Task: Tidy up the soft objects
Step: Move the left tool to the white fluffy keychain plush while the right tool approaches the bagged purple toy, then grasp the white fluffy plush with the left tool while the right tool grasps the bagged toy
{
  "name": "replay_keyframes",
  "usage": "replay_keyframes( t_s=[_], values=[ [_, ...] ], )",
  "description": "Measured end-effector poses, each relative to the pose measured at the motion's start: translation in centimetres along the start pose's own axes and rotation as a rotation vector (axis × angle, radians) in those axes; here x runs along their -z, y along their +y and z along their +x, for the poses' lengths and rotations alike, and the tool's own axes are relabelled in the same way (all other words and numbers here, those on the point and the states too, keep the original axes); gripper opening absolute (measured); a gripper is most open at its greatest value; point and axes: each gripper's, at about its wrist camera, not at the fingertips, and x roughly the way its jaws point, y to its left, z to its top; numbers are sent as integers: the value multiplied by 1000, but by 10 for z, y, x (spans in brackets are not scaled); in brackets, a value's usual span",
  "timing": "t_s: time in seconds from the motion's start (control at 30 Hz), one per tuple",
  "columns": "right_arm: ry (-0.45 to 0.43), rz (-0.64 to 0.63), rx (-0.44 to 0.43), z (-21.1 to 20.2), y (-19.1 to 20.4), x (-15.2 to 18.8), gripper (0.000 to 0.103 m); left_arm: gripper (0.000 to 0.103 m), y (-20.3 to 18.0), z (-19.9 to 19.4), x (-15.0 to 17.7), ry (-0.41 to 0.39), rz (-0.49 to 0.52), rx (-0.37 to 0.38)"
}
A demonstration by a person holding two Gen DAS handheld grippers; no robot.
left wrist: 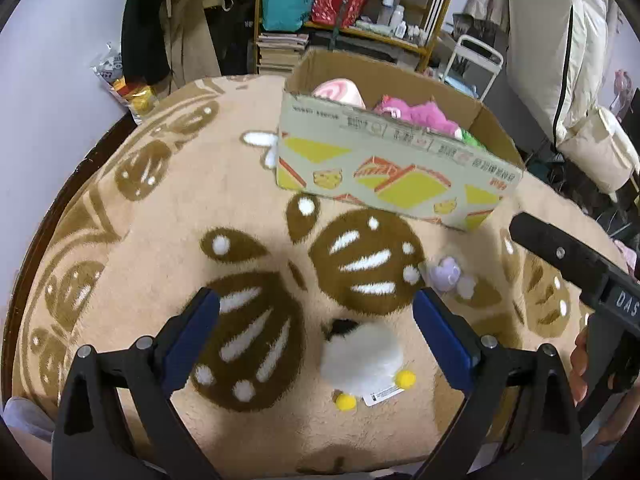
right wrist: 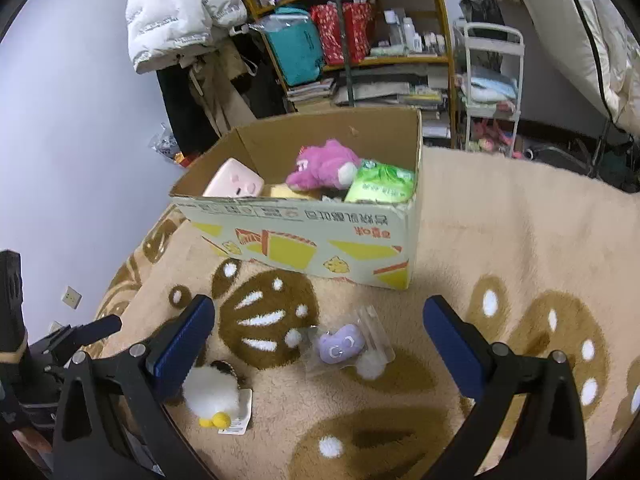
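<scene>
Both hand-held grippers agape; green pack [right wrist: 380, 184] in box [right wrist: 320, 240] only in right view

Home bedroom or living space: plush patterned blanket [right wrist: 500, 240] covering the surface, coats [right wrist: 176, 12] hanging at the wall, cluttered shelf unit [right wrist: 400, 56] standing behind, bedding [left wrist: 560, 40] piling alongside.

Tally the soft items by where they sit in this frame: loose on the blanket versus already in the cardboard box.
Loose on the blanket: 2, the white fluffy toy and the bagged purple plush
In the cardboard box: 3 told apart, the pink pillow, the magenta plush, the green pack; more may be hidden
Total: 5
</scene>
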Motion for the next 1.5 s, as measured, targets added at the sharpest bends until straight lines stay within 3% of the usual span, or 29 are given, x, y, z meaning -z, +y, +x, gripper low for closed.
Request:
replay_keyframes(
  t_s=[0.37,0.8,0.83,0.9,1.17,1.37,1.5],
  values=[
    [177,9,-12,48,-7,10,103,96,-8,38,11,165,2,60],
    [286,2,23,86,-10,19,103,95,-24,80,21,356,38,96],
    [293,2,25,89,-10,19,103,92,-24,81,22,361,40,91],
    [311,4,30,95,-11,22,103,74,-23,87,24,377,35,84],
    [346,-8,52,114,-6,27,103,52,-29,98,26,383,40,41],
    [360,-90,128,121,8,34,91,35,-24,99,26,381,47,24],
    [355,-105,140,121,17,37,87,33,-24,100,24,376,68,23]
  ],
)
